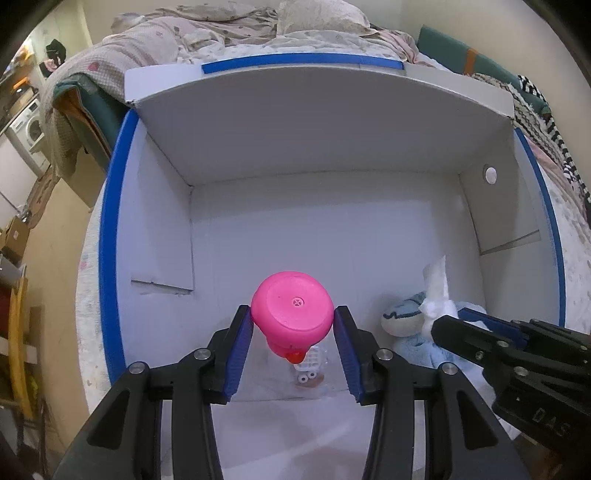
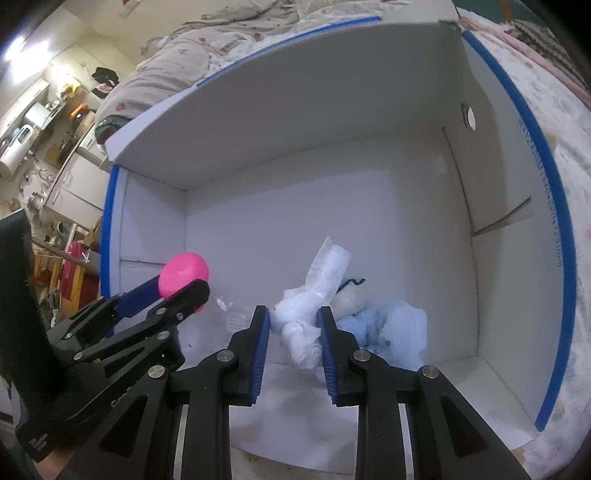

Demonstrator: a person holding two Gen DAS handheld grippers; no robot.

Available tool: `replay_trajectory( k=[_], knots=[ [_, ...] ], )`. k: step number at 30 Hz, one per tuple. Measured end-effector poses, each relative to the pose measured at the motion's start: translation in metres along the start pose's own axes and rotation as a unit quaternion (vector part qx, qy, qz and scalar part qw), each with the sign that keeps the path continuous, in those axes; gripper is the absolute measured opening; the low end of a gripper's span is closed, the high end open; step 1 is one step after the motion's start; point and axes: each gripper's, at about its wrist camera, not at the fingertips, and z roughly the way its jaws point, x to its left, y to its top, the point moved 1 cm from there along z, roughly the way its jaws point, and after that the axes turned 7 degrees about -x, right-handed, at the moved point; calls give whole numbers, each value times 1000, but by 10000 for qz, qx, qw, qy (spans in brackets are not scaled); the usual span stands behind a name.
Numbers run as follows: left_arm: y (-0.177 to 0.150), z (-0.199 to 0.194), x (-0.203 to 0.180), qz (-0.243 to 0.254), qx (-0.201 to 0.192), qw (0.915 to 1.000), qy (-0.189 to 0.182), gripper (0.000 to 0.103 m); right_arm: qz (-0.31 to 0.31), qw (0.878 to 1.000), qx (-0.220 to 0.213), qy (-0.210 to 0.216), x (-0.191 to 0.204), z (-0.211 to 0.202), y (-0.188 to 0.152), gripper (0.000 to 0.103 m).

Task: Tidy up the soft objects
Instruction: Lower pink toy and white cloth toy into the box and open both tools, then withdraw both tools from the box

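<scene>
- Two grippers reach down into a white cardboard box (image 1: 332,122) with blue tape along its rim; the box sits on a bed (image 1: 221,33) covered in rumpled bedding.
- Left wrist view: the left gripper (image 1: 293,325) is clenched on a pink rubber duck (image 1: 291,310), its blue pads pressing the duck's sides. The duck is upside down, flat base facing the camera, red beak pointing at the box floor.
- Under the duck, on the box floor near the front edge, lies a small clear packet (image 1: 312,365) with tiny parts inside.
- Toward the box's front right corner rests a light blue plush toy (image 1: 410,325); the right gripper enters from the right, and a white cloth bundle (image 1: 437,284) sticks up from its tip.
- Right wrist view: the right gripper (image 2: 293,325) is grasping the white cloth bundle (image 2: 314,310) between its blue pads, just above the box floor.
- The light blue plush toy (image 2: 391,325) lies just beside and behind the bundle, touching it.
- At the left, the left gripper holds the pink rubber duck (image 2: 183,275) above the floor near the box's left wall.
</scene>
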Motion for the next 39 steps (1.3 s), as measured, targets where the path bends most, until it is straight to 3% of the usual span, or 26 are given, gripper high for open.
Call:
replay_trajectory(
  k=[14, 16, 18, 24, 28, 32, 39],
  knots=[
    [-2, 3, 5, 22, 198, 9997, -145, 41, 203, 9998, 17, -44, -1, 7, 0, 30],
    [-3, 3, 7, -11, 221, 9997, -133, 41, 280, 9996, 25, -37, -4, 6, 0, 37],
    [-3, 2, 7, -69, 259, 9995, -148, 42, 329, 9995, -21, -23, -6, 3, 1, 69],
    [-2, -3, 10, -151, 346, 9992, -150, 44, 215, 9995, -218, -14, 0, -6, 4, 75],
    [0, -17, 15, -306, 249, 9989, -271, 59, 65, 9991, -394, -168, 7, -16, 4, 79],
    [2, -31, 19, -405, 102, 9988, -273, 64, 58, 9980, -584, -213, 9, -27, 6, 102],
    [-3, -45, 20, -452, 15, 9986, -281, 65, 123, 9978, -600, -268, 4, -31, 2, 103]
  ],
)
